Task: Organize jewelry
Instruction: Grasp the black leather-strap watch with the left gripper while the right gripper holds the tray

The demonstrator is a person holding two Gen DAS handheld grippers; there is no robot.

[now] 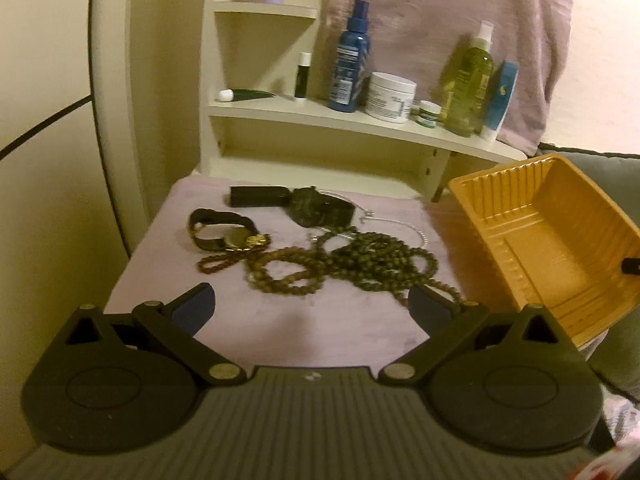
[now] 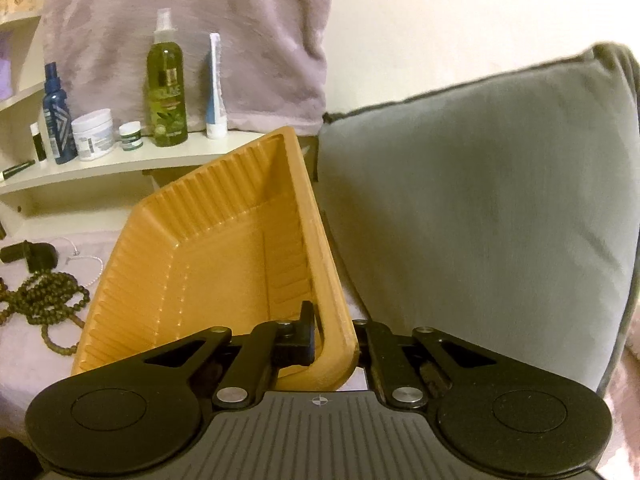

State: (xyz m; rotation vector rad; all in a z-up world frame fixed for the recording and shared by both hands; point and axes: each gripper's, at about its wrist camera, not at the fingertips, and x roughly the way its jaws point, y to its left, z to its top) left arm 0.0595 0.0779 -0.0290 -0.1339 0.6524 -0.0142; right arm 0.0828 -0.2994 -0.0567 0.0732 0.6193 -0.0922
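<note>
An orange ribbed plastic tray (image 2: 208, 264) hangs tilted above the pink cloth, and my right gripper (image 2: 332, 336) is shut on its near rim, one finger inside and one outside. In the left wrist view the same tray (image 1: 560, 240) sits at the right, with a black fingertip (image 1: 631, 267) showing on its rim. On the cloth lies a tangle of brown bead necklaces (image 1: 352, 264), a gold watch with a black strap (image 1: 228, 232), a dark wristband (image 1: 320, 210) and a thin silver chain (image 1: 400, 224). My left gripper (image 1: 312, 308) is open just in front of the beads, nothing between its fingers.
A cream shelf (image 1: 340, 120) behind the cloth carries a blue bottle (image 1: 350, 60), a white jar (image 1: 390, 96), a green spray bottle (image 1: 472, 84) and tubes. A grey cushion (image 2: 480, 200) fills the right. A pink cloth hangs behind the shelf.
</note>
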